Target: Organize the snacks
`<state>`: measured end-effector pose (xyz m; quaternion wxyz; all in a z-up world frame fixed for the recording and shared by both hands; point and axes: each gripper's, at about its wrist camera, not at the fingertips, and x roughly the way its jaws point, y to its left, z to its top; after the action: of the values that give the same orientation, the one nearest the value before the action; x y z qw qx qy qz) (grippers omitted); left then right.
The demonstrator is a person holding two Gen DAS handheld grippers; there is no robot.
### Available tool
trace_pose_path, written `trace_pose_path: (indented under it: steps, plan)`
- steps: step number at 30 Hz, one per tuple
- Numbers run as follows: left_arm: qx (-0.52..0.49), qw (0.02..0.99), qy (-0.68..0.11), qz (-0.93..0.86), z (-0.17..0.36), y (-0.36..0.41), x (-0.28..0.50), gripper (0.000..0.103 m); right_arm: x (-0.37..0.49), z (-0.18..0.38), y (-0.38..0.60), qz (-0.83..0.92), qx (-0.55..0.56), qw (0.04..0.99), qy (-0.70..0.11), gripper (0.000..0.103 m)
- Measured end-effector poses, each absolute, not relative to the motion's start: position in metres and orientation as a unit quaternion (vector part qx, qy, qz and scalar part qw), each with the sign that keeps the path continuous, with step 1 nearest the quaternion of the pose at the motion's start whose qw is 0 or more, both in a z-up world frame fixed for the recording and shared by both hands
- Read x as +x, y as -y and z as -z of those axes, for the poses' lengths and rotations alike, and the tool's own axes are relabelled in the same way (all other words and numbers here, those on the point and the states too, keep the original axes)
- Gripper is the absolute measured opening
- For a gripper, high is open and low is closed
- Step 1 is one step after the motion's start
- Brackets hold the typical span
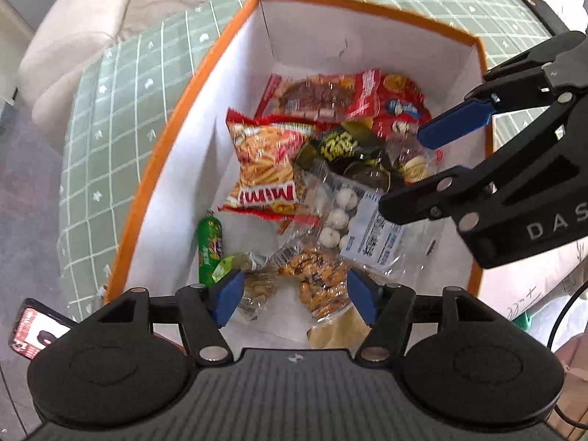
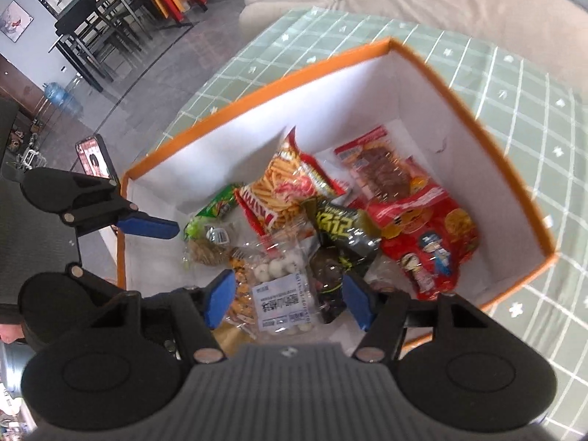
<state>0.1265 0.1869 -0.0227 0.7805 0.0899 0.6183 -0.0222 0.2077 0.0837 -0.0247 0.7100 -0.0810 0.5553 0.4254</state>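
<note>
A: From the left wrist?
B: Snacks (image 1: 330, 169) piled in the orange box (image 1: 154, 169); left gripper (image 1: 294, 297) spread, empty.
A: Right wrist?
B: Right gripper (image 2: 288, 299) open above them (no snack visible outside).

"Mimi" is reading in white letters, upside down, on the red fries-print snack bag (image 1: 268, 169) in the left wrist view. "DAS" is showing in pale letters on the black body of the right claw (image 1: 437, 154), cut off at the frame edge. The white label on the clear bag of white balls (image 1: 375, 235) is carrying a barcode and small print, too blurred to read. Yellow characters on the black packet (image 2: 341, 226) aren't resolving either.
</note>
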Motion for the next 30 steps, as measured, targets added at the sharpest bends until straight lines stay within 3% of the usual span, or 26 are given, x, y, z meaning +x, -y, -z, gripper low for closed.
trace_pose_path:
  steps: [8,18,21,24,30]
  plan:
    - [0.069,0.833,-0.548,-0.009,-0.014,-0.164,0.123,0.076,0.202,-0.023,-0.042,-0.398,-0.076,0.782,-0.475,0.067]
    - [0.043,0.914,-0.398,-0.062,-0.058,-0.111,0.095,0.076,0.164,-0.066,0.031,-0.300,-0.092,0.896,-0.314,0.070]
    - [0.026,0.929,-0.363,-0.071,-0.065,-0.098,0.085,0.076,0.152,-0.072,0.057,-0.277,-0.077,0.913,-0.290,0.072]
    - [0.016,0.939,-0.333,-0.085,-0.067,-0.086,0.075,0.084,0.139,-0.074,0.079,-0.262,-0.065,0.922,-0.277,0.073]
    - [-0.001,0.947,-0.304,-0.100,-0.068,-0.071,0.057,0.084,0.110,-0.077,0.111,-0.250,-0.045,0.934,-0.252,0.077]
